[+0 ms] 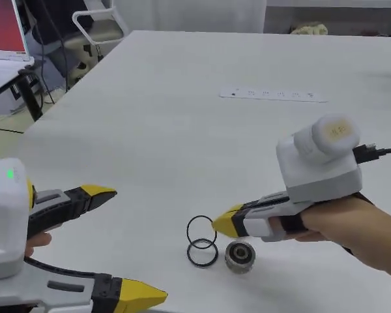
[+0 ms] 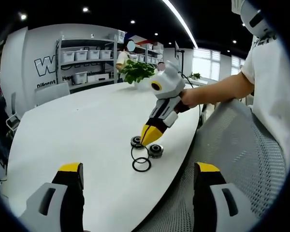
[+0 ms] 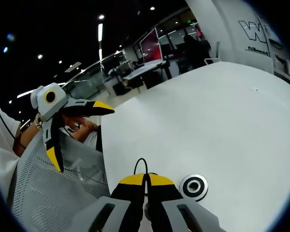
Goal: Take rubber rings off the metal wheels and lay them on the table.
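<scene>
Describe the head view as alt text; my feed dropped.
The right gripper reaches in from the right, jaws shut on the edge of the larger rubber ring, which lies on the white table. A smaller rubber ring lies against its near side, with a metal wheel just right of that. The left gripper is wide open at lower left.

Bright overhead light; long white ceiling strip light [image 2: 181, 21] + spots glare in both gripper views. Faint shadows on wide white matte table [image 1: 182, 117]. Fisheye warps edges; head-view foreground sl. blurred.
</scene>
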Demonstrator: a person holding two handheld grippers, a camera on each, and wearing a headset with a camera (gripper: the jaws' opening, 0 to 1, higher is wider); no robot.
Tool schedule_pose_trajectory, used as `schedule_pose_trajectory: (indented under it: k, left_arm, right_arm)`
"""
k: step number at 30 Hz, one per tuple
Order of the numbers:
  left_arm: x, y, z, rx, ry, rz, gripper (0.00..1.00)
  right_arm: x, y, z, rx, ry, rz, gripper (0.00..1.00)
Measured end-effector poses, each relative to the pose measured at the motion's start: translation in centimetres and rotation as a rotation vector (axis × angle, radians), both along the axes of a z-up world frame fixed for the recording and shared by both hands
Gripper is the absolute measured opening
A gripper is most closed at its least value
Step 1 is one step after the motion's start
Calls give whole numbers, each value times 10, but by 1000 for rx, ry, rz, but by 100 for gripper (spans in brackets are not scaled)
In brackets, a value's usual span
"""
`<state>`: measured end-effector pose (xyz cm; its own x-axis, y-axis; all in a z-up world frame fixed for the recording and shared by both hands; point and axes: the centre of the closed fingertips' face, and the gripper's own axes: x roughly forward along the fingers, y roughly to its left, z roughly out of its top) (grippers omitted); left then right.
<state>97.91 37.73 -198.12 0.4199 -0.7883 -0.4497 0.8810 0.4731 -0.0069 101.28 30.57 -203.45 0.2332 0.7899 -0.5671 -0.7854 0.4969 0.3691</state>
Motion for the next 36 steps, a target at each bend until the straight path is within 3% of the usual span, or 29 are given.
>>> schedule_pose_trajectory:
  k: [4,10,17,26,36]
  left_arm:
    - [-1,0,-1,-11,14,4,93]
    - [-1,1,-5,6,26,11,91]
    - [-2,1,-5,-1,28,15,89]
    - [-1,2,-4,-5,27,23,87]
    - [0,3,-4,-4,27,32,87]
  right_arm:
    - [-5,2,-8,-16,16,15,0]
    - [-10,2,-20,-51,32,29,0]
    - [-10,1,-25,-69,34,20,0]
    - [-8,2,-20,-44,43,2,0]
    - [-6,-1,-26,-74,45,-15,0]
